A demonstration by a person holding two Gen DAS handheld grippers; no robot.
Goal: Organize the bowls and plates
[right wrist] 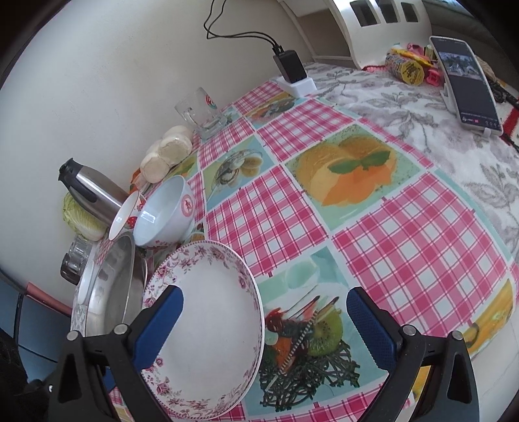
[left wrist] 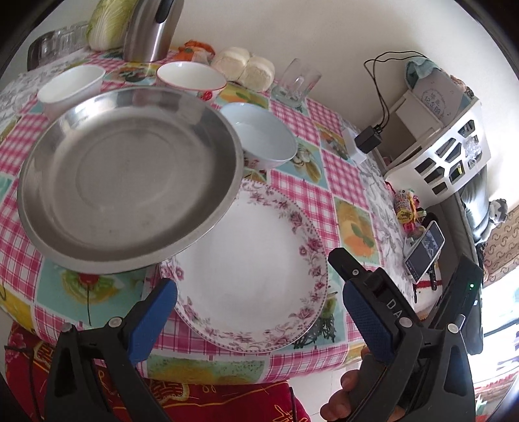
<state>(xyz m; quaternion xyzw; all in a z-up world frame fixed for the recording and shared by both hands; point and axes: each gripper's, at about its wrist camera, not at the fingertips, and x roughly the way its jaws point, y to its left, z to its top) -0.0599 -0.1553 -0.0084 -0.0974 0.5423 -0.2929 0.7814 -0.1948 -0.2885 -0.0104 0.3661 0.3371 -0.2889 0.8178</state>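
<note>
Two handheld grippers, each with two blue-padded fingers, hover over a table covered in a pink checked cloth (left wrist: 327, 194) printed with food pictures. The left gripper (left wrist: 259, 319) has its fingers spread wide with nothing between them, above the near edge of a white plate with a pink floral rim (left wrist: 256, 269) that lies flat on the cloth. The right gripper (right wrist: 264, 324) is also wide open and empty; its left finger (right wrist: 159, 324) overlaps that same floral plate (right wrist: 207, 328) near the rim, though contact cannot be judged. In the left wrist view, part of a hand (left wrist: 343, 402) grips the other tool's handle at the lower right. Just beyond the floral plate, a large steel plate (left wrist: 129, 175) overlaps its far-left edge. Behind the steel plate stand three bowls: a pale blue one (left wrist: 262, 136) to the right, a white one with a red rim (left wrist: 191, 79) in the middle and a plain white one (left wrist: 71, 86) to the left. Farther back, by the wall, are a steel kettle (left wrist: 152, 29), a cabbage (left wrist: 108, 22), round white buns (left wrist: 246, 66) and a glass mug (left wrist: 296, 82). Off to the right a phone (right wrist: 467, 81) leans on a stand.
</note>
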